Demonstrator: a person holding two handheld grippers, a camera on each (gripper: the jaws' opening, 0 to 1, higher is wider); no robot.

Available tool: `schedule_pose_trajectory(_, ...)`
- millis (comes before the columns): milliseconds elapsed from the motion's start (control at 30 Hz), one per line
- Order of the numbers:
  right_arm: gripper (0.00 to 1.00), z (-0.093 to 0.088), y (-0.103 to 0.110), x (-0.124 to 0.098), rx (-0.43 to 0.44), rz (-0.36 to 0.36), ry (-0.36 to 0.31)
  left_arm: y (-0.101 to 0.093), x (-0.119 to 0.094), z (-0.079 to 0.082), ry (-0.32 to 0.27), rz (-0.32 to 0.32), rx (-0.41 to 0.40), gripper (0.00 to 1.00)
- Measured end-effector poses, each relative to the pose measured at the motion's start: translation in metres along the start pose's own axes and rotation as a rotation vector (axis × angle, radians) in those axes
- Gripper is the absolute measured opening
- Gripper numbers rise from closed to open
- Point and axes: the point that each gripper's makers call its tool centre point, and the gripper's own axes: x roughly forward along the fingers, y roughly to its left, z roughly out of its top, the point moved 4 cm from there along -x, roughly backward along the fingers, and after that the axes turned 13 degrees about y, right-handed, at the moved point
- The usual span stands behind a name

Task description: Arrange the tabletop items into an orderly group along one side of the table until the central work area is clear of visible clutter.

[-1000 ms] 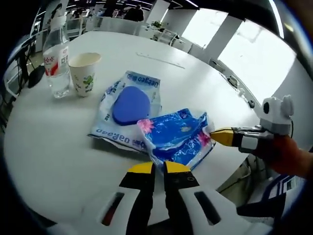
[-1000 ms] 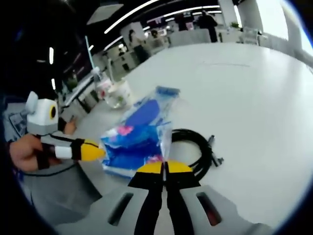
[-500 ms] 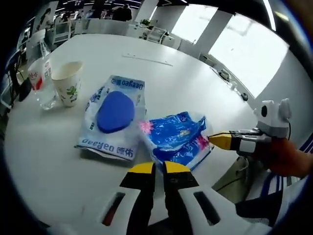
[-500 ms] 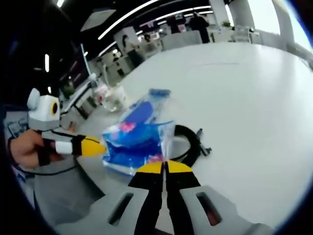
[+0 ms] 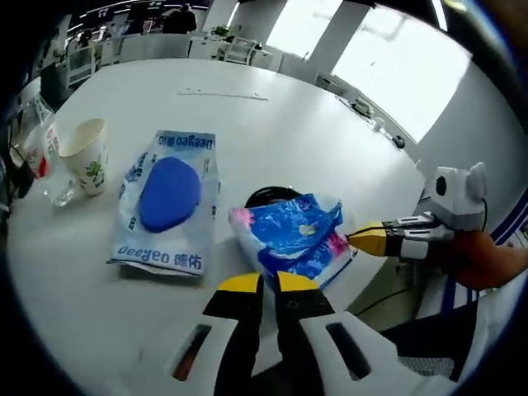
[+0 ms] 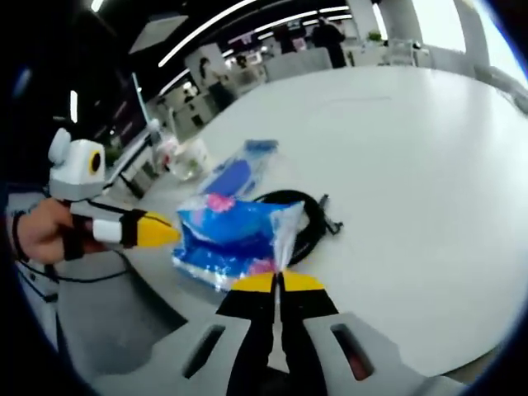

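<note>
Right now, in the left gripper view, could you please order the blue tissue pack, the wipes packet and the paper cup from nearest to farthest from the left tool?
1. Blue tissue pack, just ahead.
2. Wipes packet, ahead-left.
3. Paper cup, far left.

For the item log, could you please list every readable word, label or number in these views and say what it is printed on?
"deegeo": on both ends of the white pouch with the blue pad.
Two characters follow the nearer "deegeo": too blurred to read.
Bottle red label, paper cup print, blue floral packet: too small or blurred to read.
</note>
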Motion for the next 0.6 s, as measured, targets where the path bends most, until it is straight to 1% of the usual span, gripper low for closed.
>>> schedule_pose_trajectory(133, 0.00, 0.000, -0.004, -0.003, -0.002, -0.018, -0.007, -0.005, 0.005, 0.001, 0.015, -0.004, 0.030, 0.02)
schedule_pose_trajectory(367, 0.00, 0.003, -0.016, -0.008, -0.001, -0.038, -0.024, -0.010, 0.015, 0.013, 0.026, -0.015, 0.070, 0.02)
schedule_pose_trajectory(567, 0.00, 0.013, -0.032, -0.011, 0.035, -0.057, -0.048, -0.013, 0.024, 0.032, 0.031, -0.034, 0.103, 0.02)
schedule_pose_trajectory(600, 0.00, 0.015, -0.034, -0.011, 0.038, -0.059, -0.052, -0.013, 0.026, 0.038, 0.029, -0.038, 0.102, 0.02)
